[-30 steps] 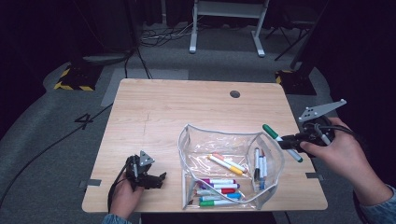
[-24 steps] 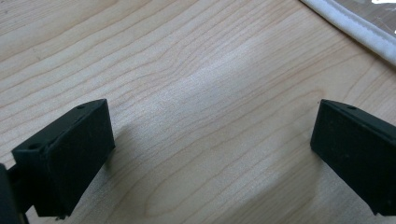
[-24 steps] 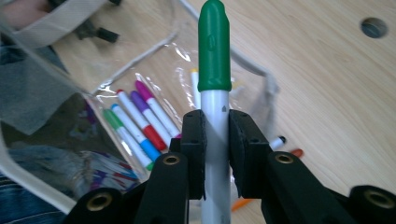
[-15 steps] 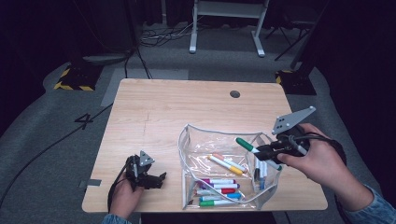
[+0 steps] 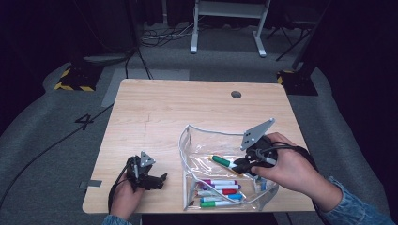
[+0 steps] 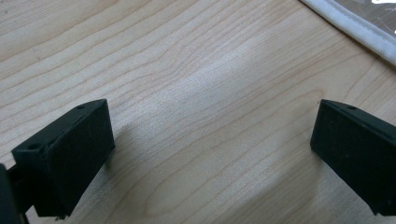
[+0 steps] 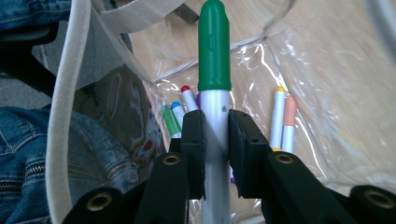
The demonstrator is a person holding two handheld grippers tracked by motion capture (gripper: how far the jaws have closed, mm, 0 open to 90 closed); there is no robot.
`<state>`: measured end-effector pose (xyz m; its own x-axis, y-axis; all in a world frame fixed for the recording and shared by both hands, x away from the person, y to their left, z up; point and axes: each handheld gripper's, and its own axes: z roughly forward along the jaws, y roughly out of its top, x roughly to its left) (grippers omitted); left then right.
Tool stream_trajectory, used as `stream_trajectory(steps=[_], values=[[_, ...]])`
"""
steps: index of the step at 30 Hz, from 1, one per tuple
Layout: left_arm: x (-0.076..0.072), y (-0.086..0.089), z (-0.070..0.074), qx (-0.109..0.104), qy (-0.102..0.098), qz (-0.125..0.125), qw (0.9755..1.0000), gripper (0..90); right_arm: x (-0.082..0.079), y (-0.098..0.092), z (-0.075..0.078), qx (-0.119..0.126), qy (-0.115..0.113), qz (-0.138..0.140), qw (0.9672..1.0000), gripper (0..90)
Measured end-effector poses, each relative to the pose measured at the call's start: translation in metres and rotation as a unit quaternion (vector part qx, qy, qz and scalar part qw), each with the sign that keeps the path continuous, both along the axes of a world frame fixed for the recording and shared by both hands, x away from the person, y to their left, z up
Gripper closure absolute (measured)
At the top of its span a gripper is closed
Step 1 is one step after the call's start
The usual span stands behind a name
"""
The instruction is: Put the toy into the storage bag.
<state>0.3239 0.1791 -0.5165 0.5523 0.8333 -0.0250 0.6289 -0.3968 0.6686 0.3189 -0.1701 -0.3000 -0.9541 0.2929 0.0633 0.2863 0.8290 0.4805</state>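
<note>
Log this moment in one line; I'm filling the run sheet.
right gripper: shut on green-capped marker | over clear plastic pouch | left gripper: open, on wooden table

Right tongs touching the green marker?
Touching. In the right gripper view, both pads of the right tongs press the white barrel of the green marker from either side, with no gap.

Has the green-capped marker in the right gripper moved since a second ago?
Yes. The green-capped marker, clamped in the right gripper, has travelled left from the table's right edge to above the clear pouch.
</note>
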Motion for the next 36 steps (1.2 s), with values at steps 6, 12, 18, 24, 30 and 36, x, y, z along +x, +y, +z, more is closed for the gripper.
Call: stream_trajectory(steps=[6,12,18,24,30,36], values=[[0.0,0.0,0.0,0.0,0.0,0.0,1.0,0.0,-0.002,0.017,-0.015,-0.022,0.01,0.022,0.9995,77.3],[0.0,0.0,0.0,0.0,0.0,0.0,1.0,0.0,-0.005,0.032,-0.03,-0.055,0.018,0.046,0.9973,77.3],[0.0,0.0,0.0,0.0,0.0,0.0,1.0,0.0,-0.008,0.043,-0.034,-0.085,0.013,0.072,0.9937,77.3],[0.0,0.0,0.0,0.0,0.0,0.0,1.0,0.0,-0.009,0.052,-0.041,-0.101,0.015,0.084,0.9913,77.3],[0.0,0.0,0.0,0.0,0.0,0.0,1.0,0.0,-0.01,0.057,-0.054,-0.115,0.031,0.09,0.9887,77.3],[0.0,0.0,0.0,0.0,0.0,0.0,1.0,0.0,-0.008,0.059,-0.065,-0.125,0.051,0.095,0.9863,77.3]])
